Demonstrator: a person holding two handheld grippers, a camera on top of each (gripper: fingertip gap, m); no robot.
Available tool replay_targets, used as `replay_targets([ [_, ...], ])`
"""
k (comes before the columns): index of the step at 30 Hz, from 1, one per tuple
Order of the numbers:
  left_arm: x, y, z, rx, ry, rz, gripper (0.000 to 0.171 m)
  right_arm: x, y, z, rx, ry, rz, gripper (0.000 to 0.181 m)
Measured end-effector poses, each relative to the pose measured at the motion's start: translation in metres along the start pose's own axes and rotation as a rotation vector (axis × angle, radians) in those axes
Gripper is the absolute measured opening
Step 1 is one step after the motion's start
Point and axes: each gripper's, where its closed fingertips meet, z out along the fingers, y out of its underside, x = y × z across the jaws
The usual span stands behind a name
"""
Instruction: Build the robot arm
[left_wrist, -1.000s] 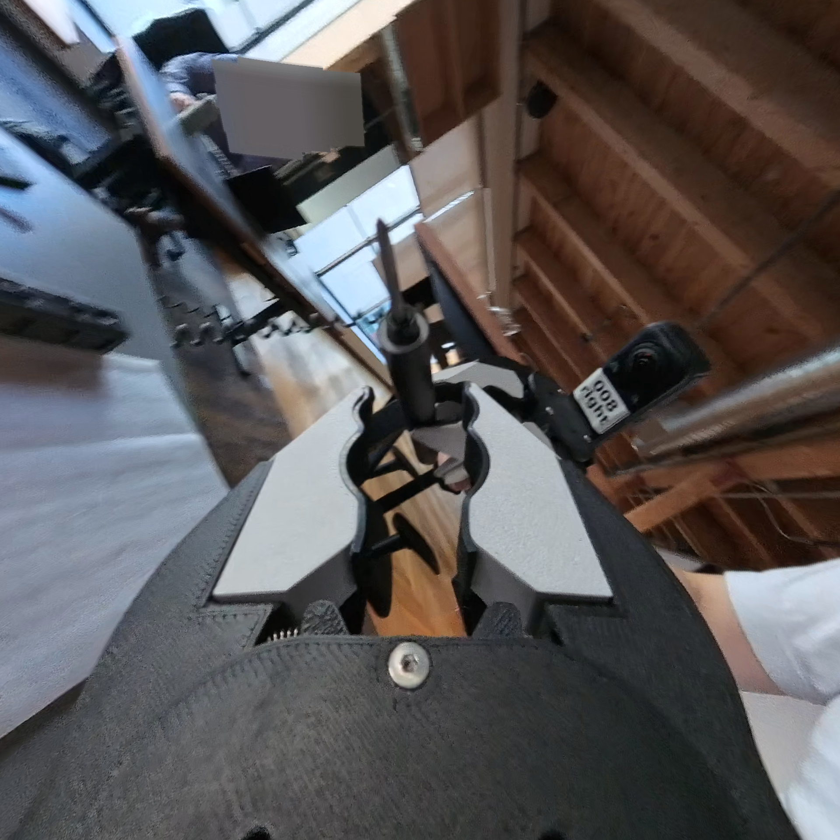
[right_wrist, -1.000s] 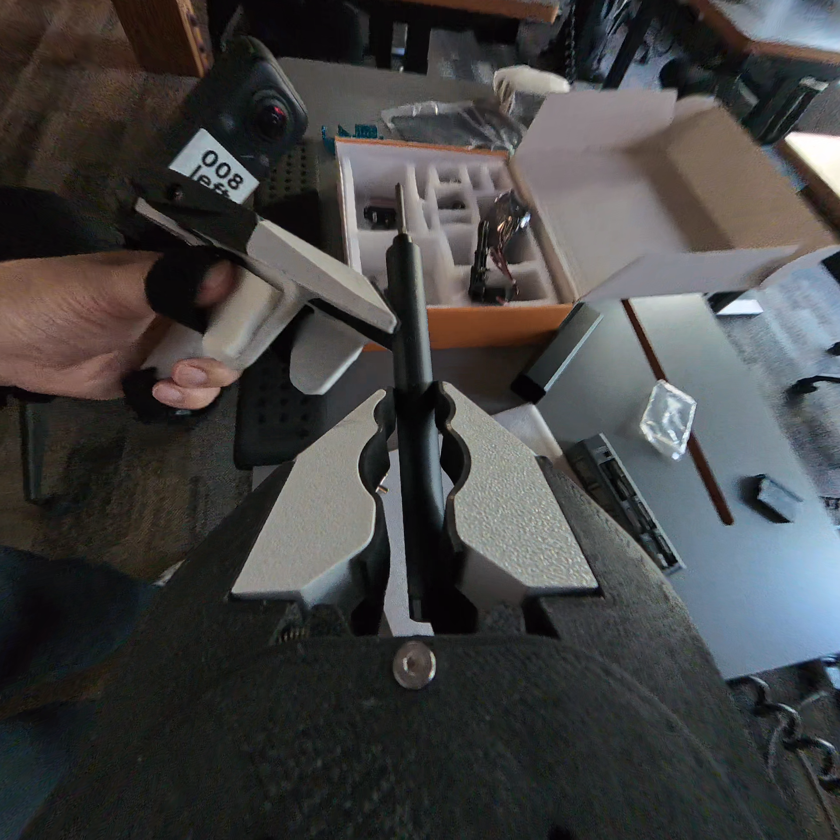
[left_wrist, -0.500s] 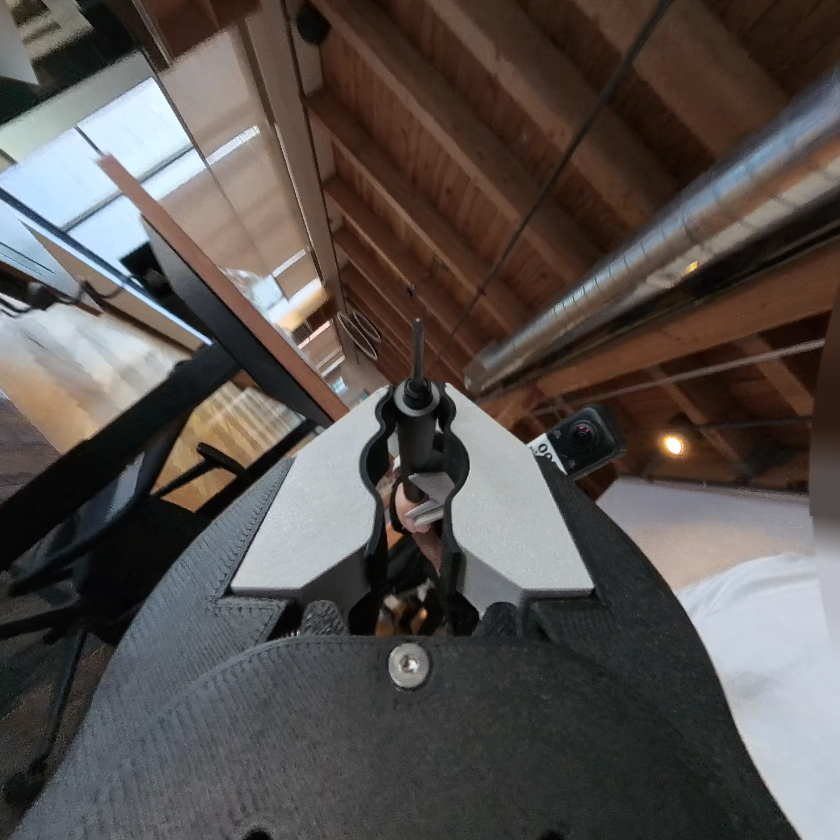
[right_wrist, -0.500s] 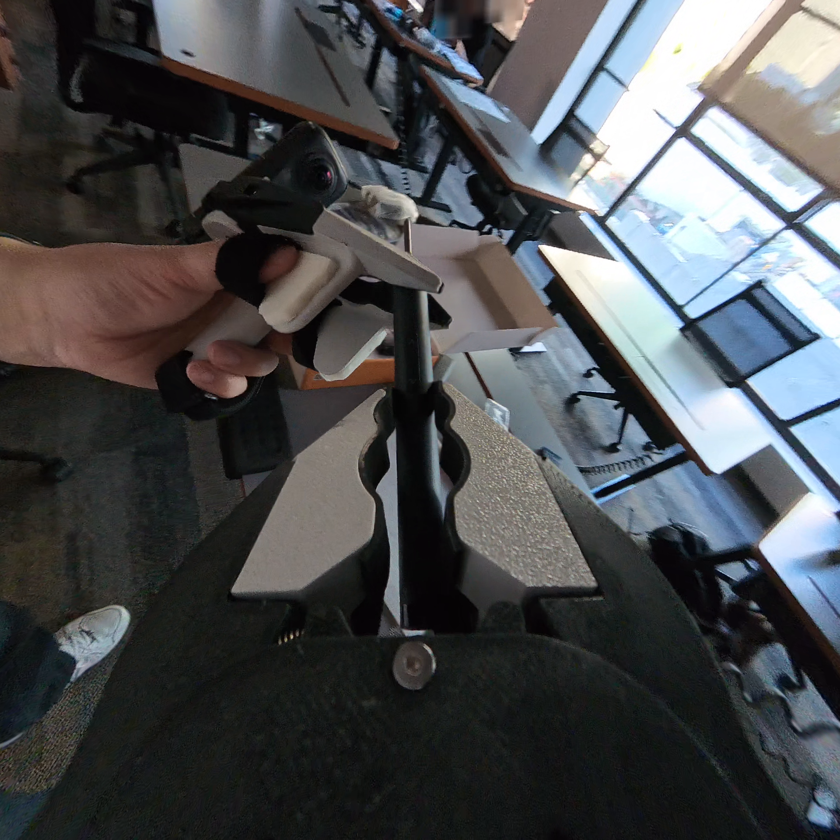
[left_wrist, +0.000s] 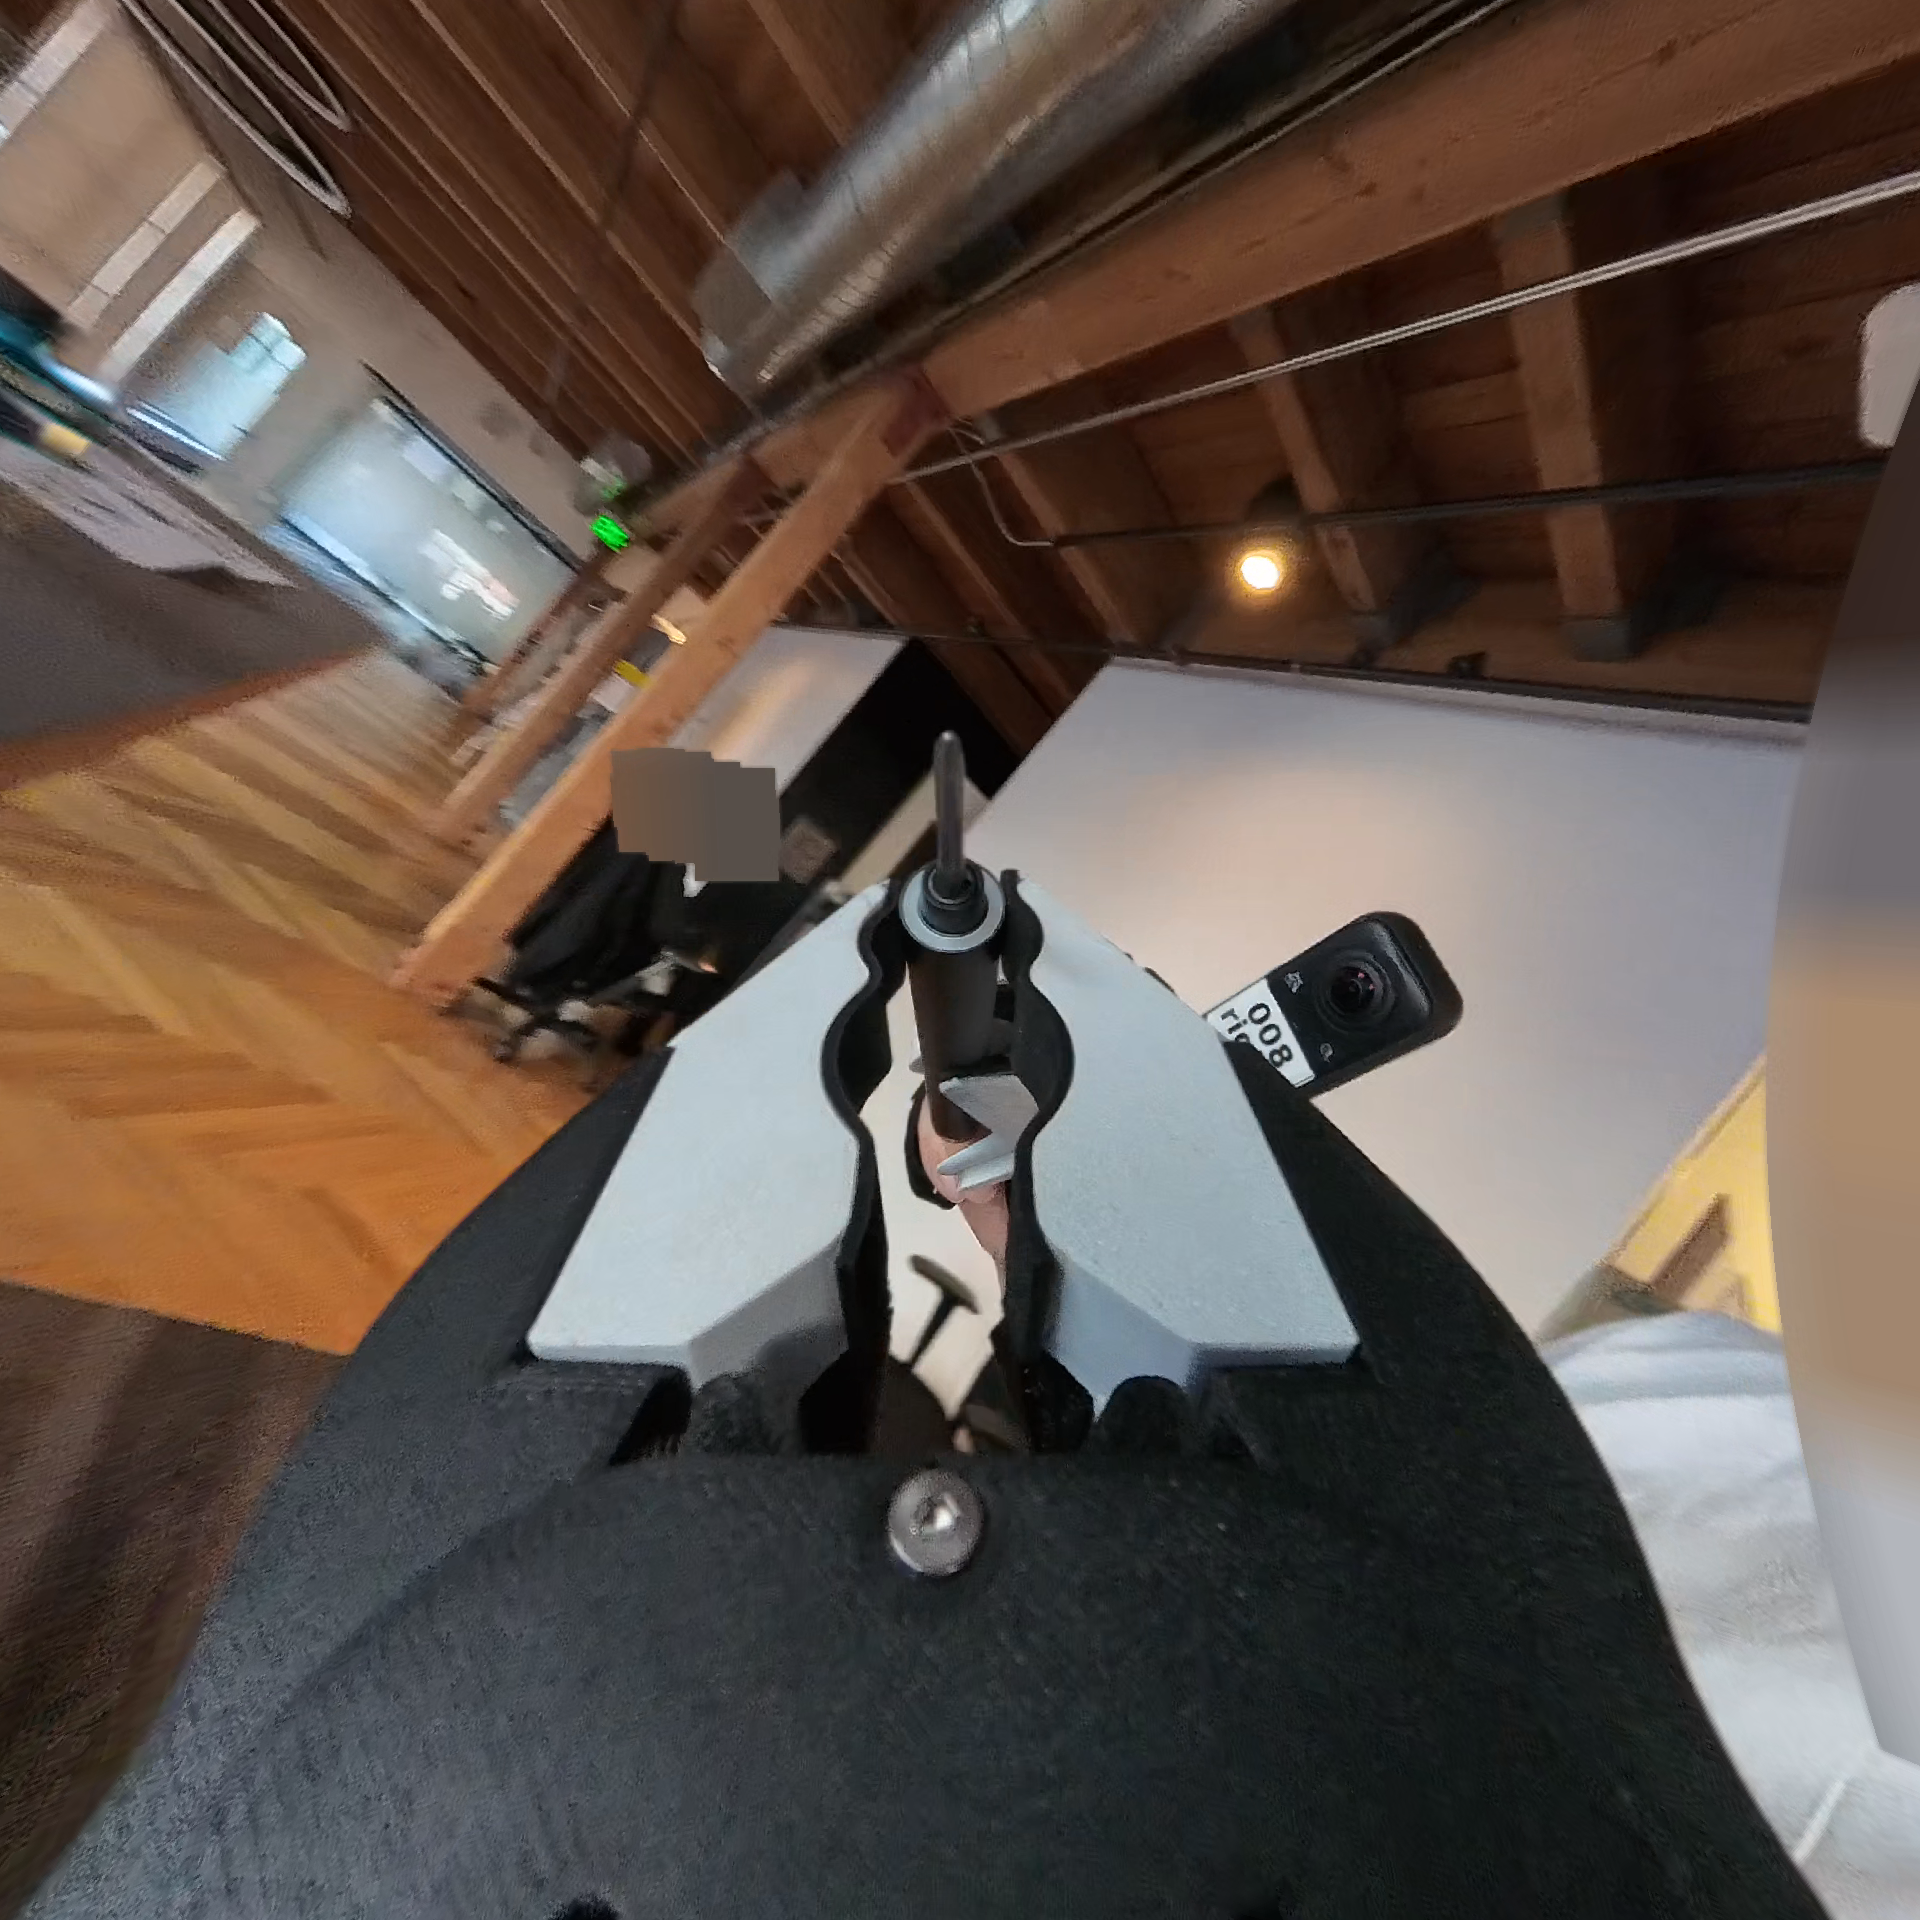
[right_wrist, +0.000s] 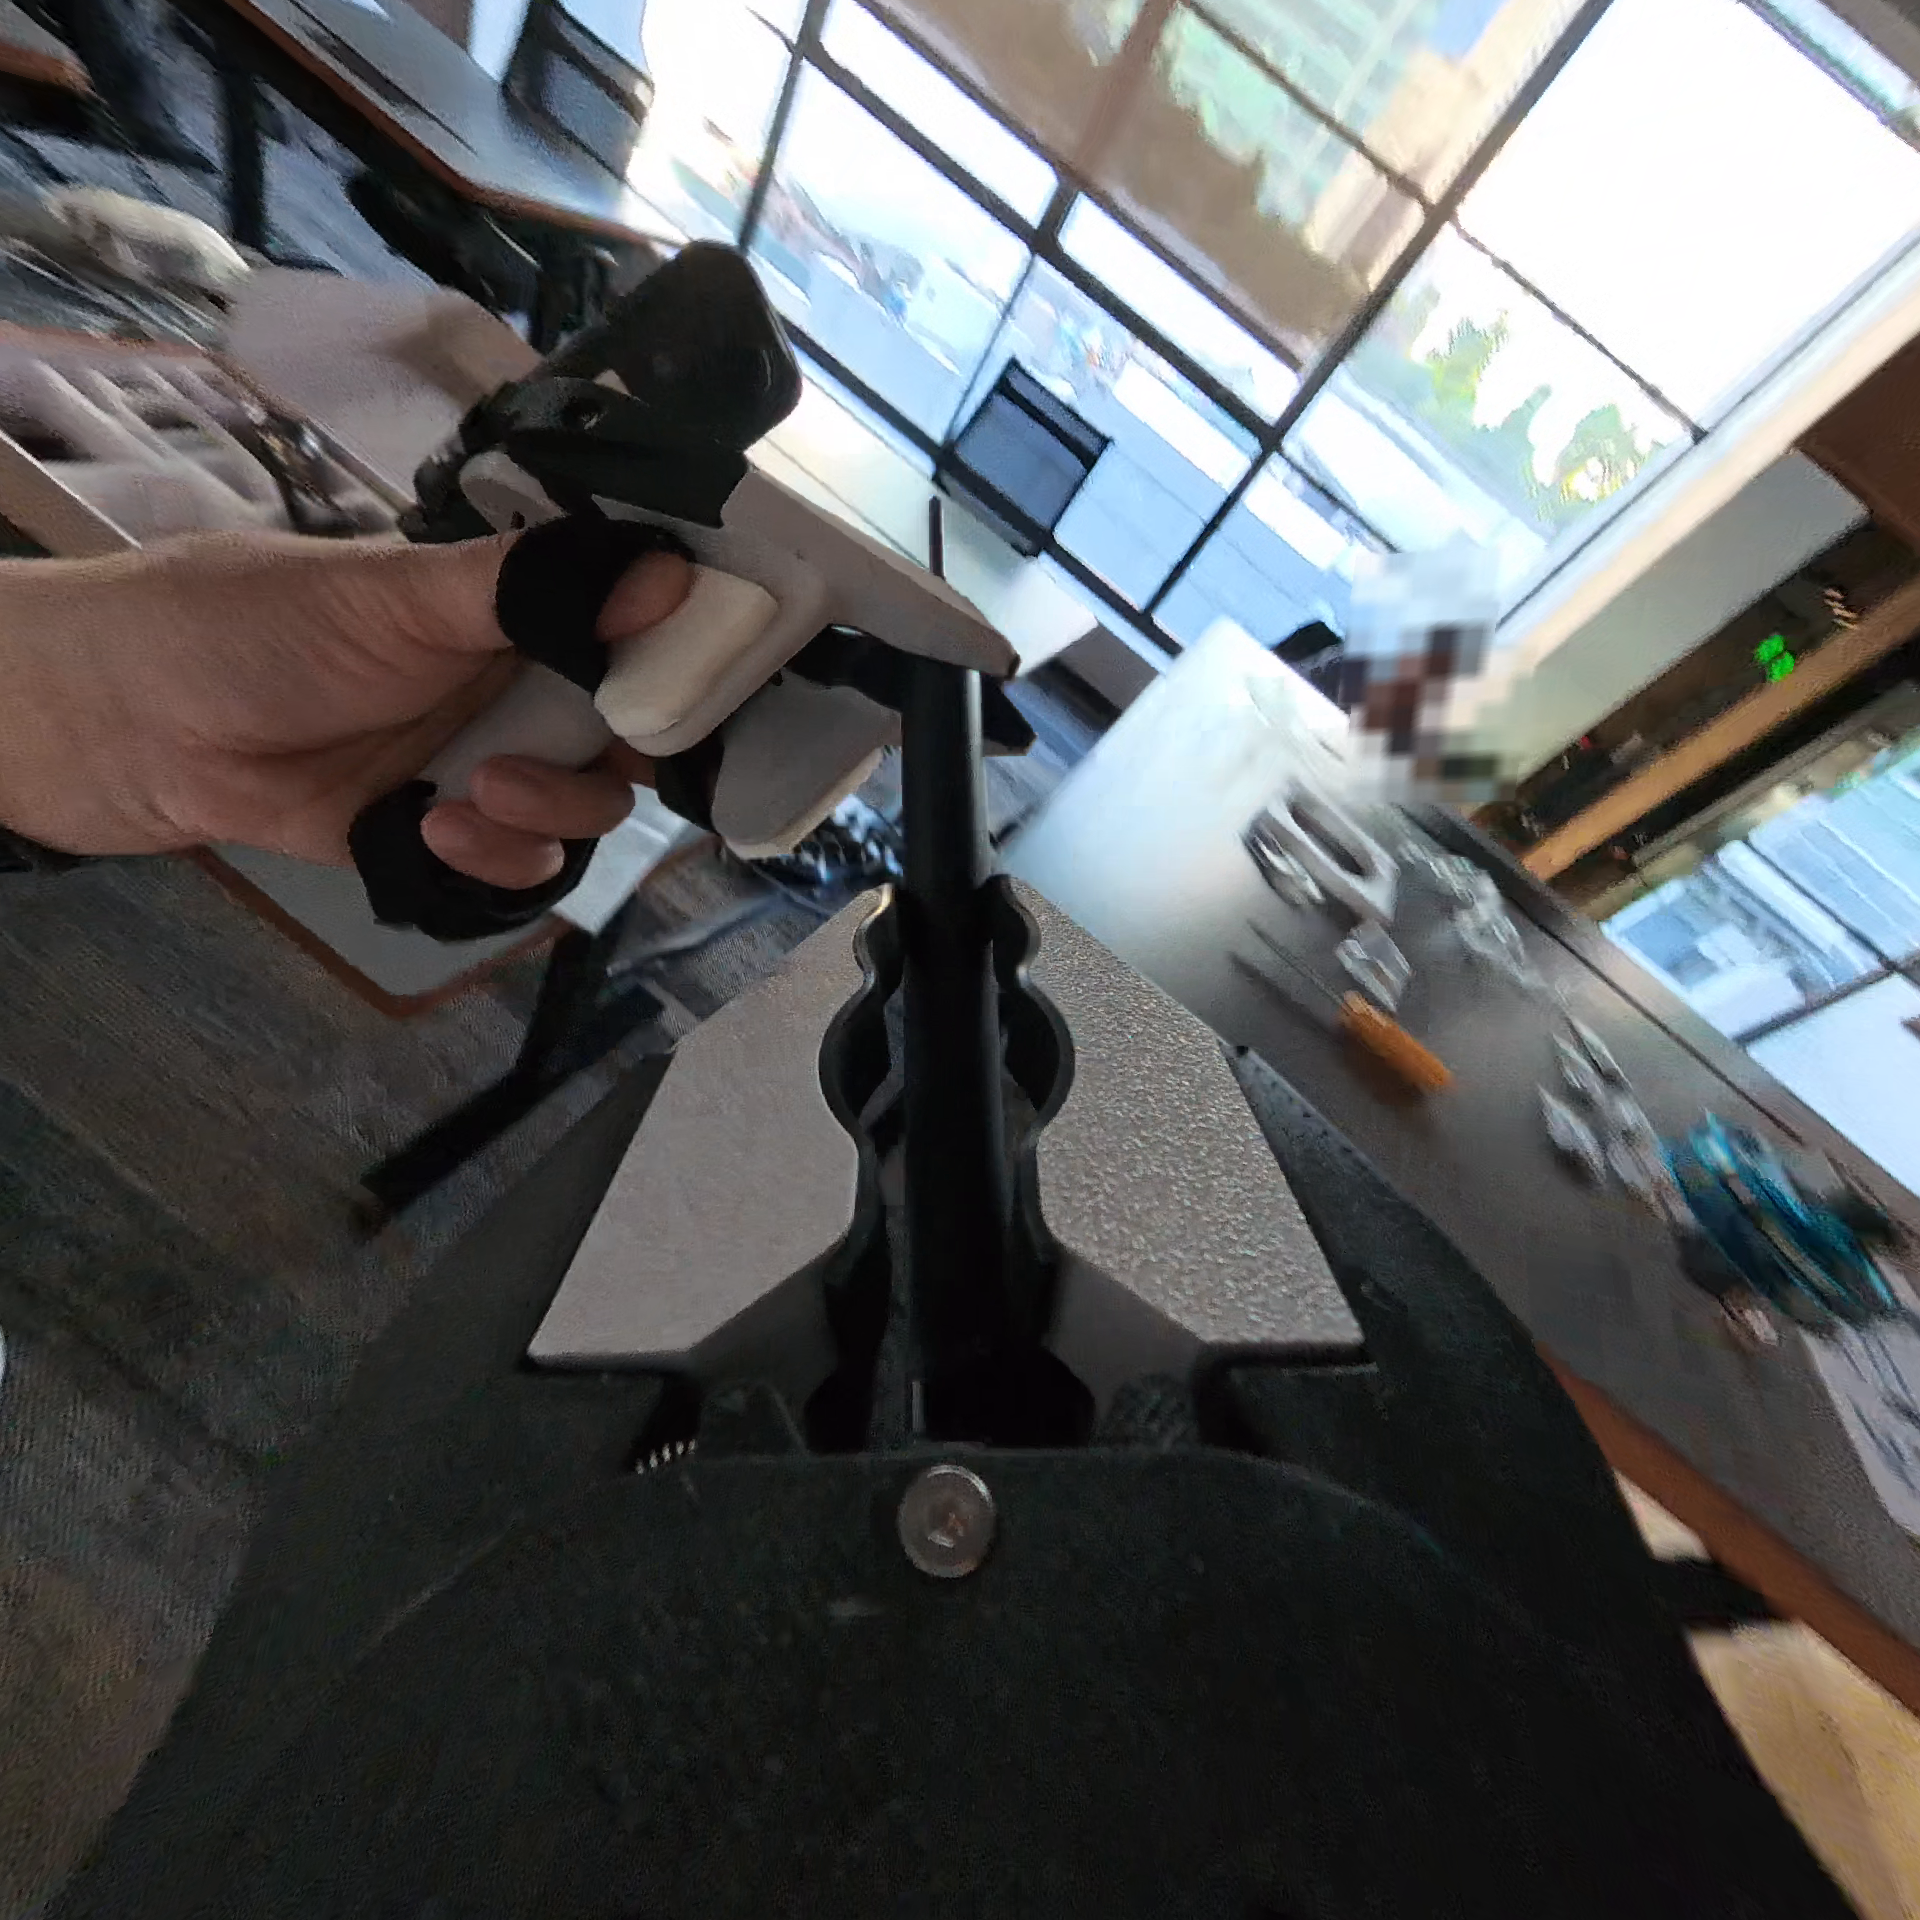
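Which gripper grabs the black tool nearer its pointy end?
The left gripper: it clamps the black tool just below the thin tip; the right gripper holds the handle lower down.

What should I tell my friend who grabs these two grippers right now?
Left gripper: shut on the black screwdriver, up near its thin bit.
Right gripper: shut on the same screwdriver, lower on its handle.
Both are up in the air, and a hand grips the left one.
A grey desk to the right holds blurred small parts and an orange-handled tool.
Neither gripper holds anything else.
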Motion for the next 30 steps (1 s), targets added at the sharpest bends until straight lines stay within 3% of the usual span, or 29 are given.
replay_targets([
  [4,-0.034,0.028,0.105,0.007,0.087,-0.136,0.015,0.08,0.05,-0.063,-0.135,0.043,0.082,0.015],
  [8,-0.078,0.038,0.164,0.004,0.081,-0.221,0.015,0.133,0.095,-0.082,-0.181,0.023,0.253,0.015],
  [13,-0.127,0.038,0.201,-0.034,0.05,-0.192,0.016,0.173,0.136,-0.073,-0.087,-0.083,0.638,0.015],
  [19,-0.184,0.015,0.236,-0.038,0.09,-0.254,0.015,0.226,0.168,-0.044,-0.043,-0.224,1.0,0.015],
  [25,-0.238,-0.006,0.269,-0.042,0.029,-0.289,0.015,0.278,0.199,-0.02,-0.045,-0.306,1.15,0.015],
  [30,-0.28,-0.025,0.289,0.031,-0.058,-0.327,0.015,0.315,0.22,0.0,-0.034,-0.473,1.211,0.015],
])
